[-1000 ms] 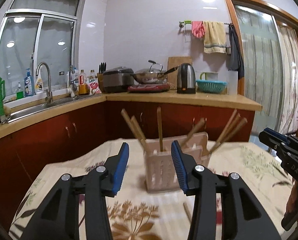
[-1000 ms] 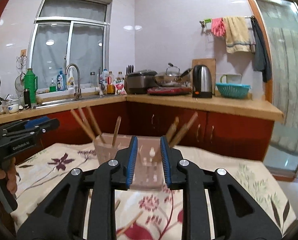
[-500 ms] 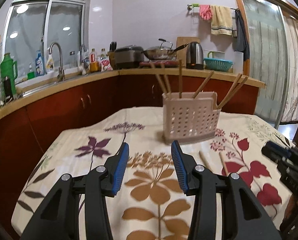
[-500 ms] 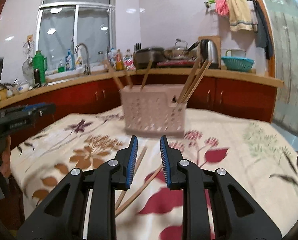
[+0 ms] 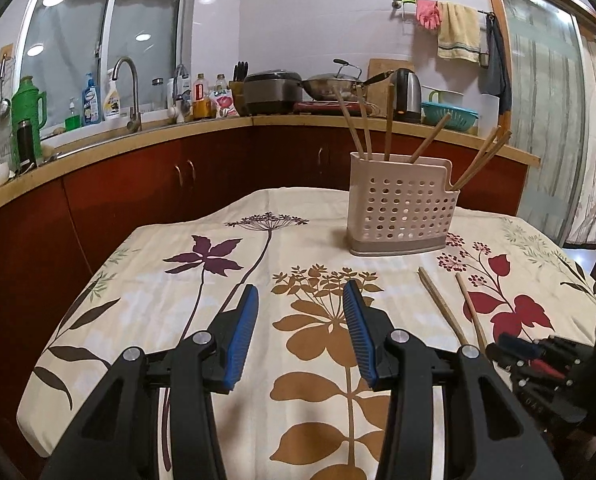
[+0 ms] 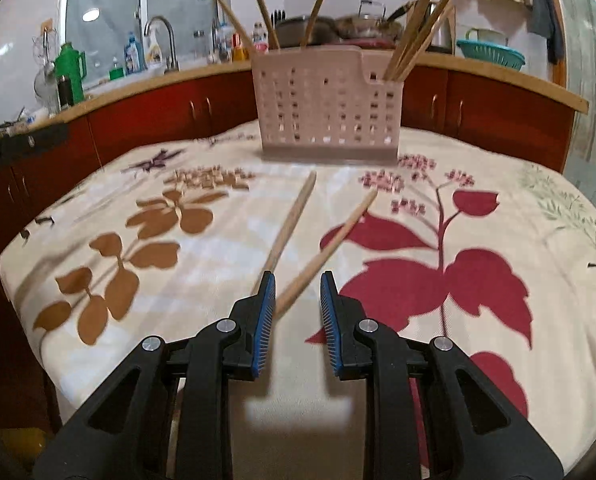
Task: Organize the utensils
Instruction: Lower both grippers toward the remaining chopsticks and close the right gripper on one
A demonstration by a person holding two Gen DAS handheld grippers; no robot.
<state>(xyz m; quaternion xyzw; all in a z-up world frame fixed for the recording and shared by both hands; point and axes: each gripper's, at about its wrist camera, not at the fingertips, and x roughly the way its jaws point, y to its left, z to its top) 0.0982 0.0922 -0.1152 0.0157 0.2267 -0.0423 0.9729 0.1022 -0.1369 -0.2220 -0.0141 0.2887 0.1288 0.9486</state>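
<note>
While the holder (image 6: 326, 104) is standing far on the table (image 6: 498, 184), two chopsticks (image 6: 322, 256) are lying near; right gripper (image 6: 298, 286) is hovering over them, jaws apart, empty; left gripper (image 5: 300, 294) likewise apart, empty.

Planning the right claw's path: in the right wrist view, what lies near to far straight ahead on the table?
Right claw → two loose chopsticks on the tablecloth → holder with upright chopsticks.

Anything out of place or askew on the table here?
Yes: two chopsticks lie loose on the tablecloth in front of the utensil holder, angled apart, while the others stand in it. Nothing looks spilled or damaged.
</note>
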